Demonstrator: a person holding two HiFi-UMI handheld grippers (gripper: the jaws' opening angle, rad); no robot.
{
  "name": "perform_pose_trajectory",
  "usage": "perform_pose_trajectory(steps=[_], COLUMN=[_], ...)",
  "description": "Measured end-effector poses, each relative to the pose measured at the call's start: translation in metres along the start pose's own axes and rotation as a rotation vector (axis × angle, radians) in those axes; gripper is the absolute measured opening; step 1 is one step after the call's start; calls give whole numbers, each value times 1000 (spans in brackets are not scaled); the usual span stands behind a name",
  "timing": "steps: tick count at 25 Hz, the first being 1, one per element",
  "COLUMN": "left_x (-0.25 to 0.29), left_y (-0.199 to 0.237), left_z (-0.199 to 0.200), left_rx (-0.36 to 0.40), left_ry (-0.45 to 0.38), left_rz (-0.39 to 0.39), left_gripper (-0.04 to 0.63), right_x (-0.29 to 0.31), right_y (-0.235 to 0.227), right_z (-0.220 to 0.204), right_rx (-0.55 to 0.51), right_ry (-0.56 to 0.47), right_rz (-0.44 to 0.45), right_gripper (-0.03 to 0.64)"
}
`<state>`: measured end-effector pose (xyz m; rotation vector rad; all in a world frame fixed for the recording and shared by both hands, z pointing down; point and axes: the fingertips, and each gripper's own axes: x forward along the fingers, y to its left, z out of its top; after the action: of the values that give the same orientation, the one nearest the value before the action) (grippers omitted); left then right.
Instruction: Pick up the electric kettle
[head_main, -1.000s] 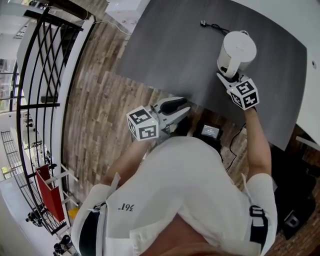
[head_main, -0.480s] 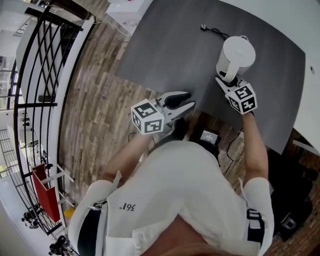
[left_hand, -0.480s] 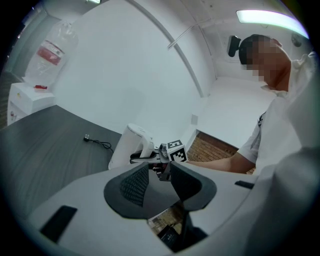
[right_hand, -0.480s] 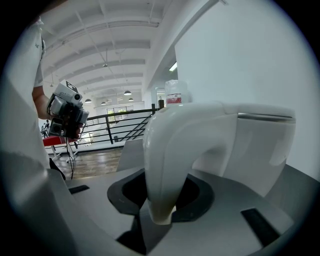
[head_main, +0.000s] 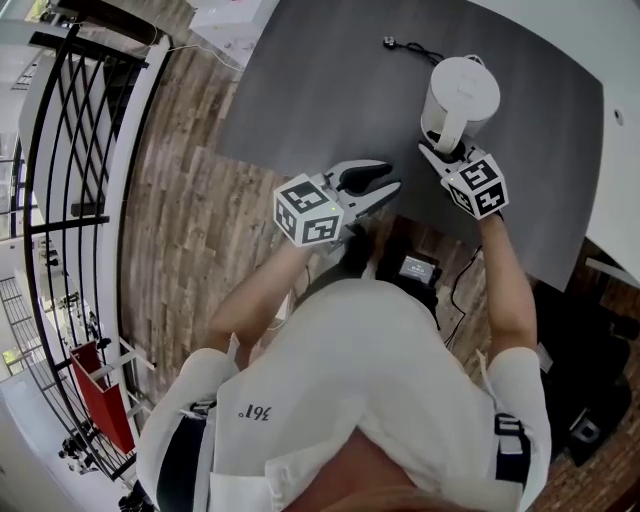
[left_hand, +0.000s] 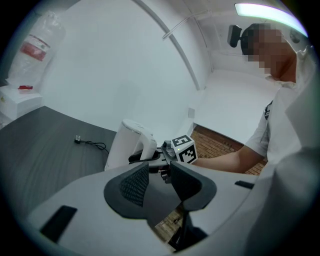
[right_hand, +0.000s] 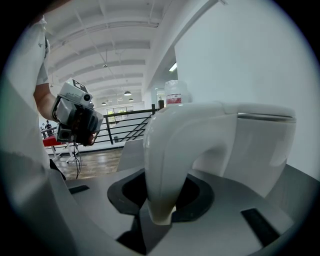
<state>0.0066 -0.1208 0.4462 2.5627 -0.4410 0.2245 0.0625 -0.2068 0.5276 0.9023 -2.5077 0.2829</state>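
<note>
The white electric kettle (head_main: 462, 95) stands upright on the dark grey table (head_main: 320, 90), near its front edge. My right gripper (head_main: 441, 156) is shut on the kettle's curved handle (right_hand: 167, 150), which fills the gap between the jaws in the right gripper view. My left gripper (head_main: 384, 181) hovers at the table's front edge, left of the kettle and apart from it, open with nothing between its pads (left_hand: 131, 184). From the left gripper view the kettle (left_hand: 125, 145) and the right gripper's marker cube (left_hand: 183, 149) lie straight ahead.
A black plug with its cord (head_main: 408, 48) lies on the table behind the kettle. A white box (head_main: 235, 15) sits at the far left corner. A black device (head_main: 419, 266) lies on the wooden floor below the table edge. A black railing (head_main: 80, 150) runs along the left.
My left gripper has moved up and right in the head view, closer to the table edge and the kettle, rolling slightly. The right gripper and kettle have stayed put.
</note>
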Motion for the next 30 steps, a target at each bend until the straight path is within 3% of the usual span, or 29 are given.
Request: perform_pose_trajectory(steps=[7, 18, 26, 30], left_x=[22, 61, 91, 103], left_y=[25, 81, 112, 134], left_z=[10, 35, 21, 4], left_rx=[20, 129, 254, 278], left_ry=[24, 81, 166, 212], left_rz=[0, -3, 13, 24], left_gripper=[118, 132, 167, 192], right_x=[-2, -2, -8, -10], right_y=[1, 5, 5, 6], right_z=[1, 6, 5, 4], right_rx=[-5, -17, -15, -23], right_ry=[3, -10, -20, -12], right_rz=[7, 29, 45, 52], right_gripper=[112, 112, 112, 112])
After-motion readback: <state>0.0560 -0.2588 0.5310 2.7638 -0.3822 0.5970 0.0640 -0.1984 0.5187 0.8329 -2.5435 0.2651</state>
